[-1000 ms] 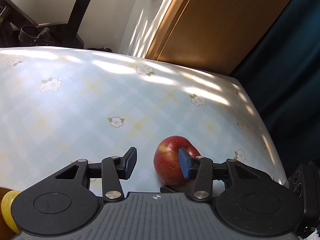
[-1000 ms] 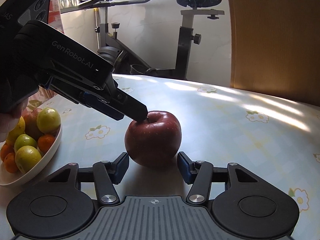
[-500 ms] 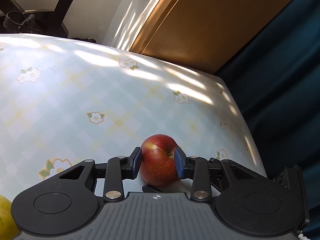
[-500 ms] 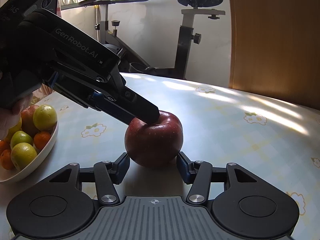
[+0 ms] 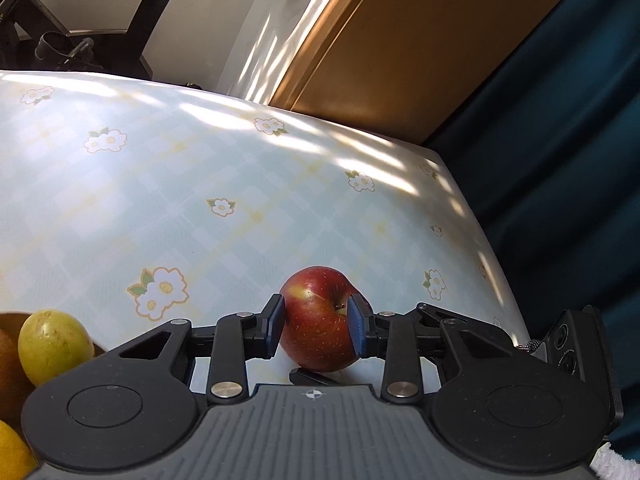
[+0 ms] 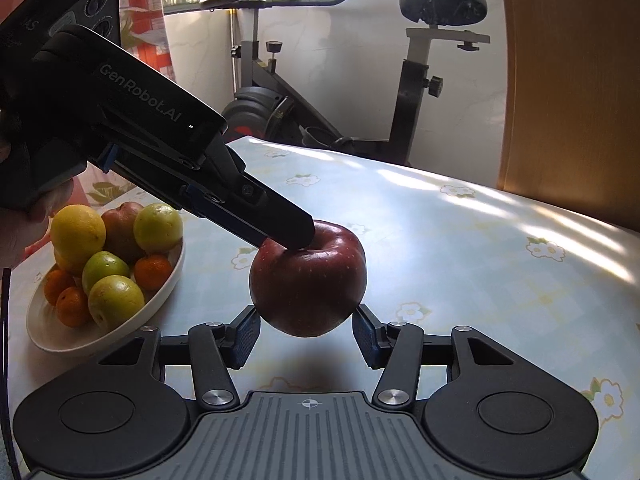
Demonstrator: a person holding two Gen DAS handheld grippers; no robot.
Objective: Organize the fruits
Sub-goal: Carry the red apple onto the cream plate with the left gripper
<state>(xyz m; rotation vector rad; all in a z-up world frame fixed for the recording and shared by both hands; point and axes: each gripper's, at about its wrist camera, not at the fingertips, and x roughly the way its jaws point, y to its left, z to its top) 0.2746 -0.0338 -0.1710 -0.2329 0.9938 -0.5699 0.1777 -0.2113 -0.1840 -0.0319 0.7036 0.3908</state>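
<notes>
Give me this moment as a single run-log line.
left gripper: shut on apple, lifted off table | right gripper: open beneath apple, not touching | bowl: fruit piled, beside apple

The apple [image 6: 308, 280] is deep red, with a yellowish streak and pale speckles near its stem. The tablecloth [image 5: 240, 184] is pale blue-green plaid with faint yellow lines and white flowers with green leaves. By the table's left edge, a cream plate [image 6: 160, 292] carries yellow, green and orange fruits [image 6: 116, 296]. Both grippers are black with blue pads [image 5: 276, 326].
</notes>
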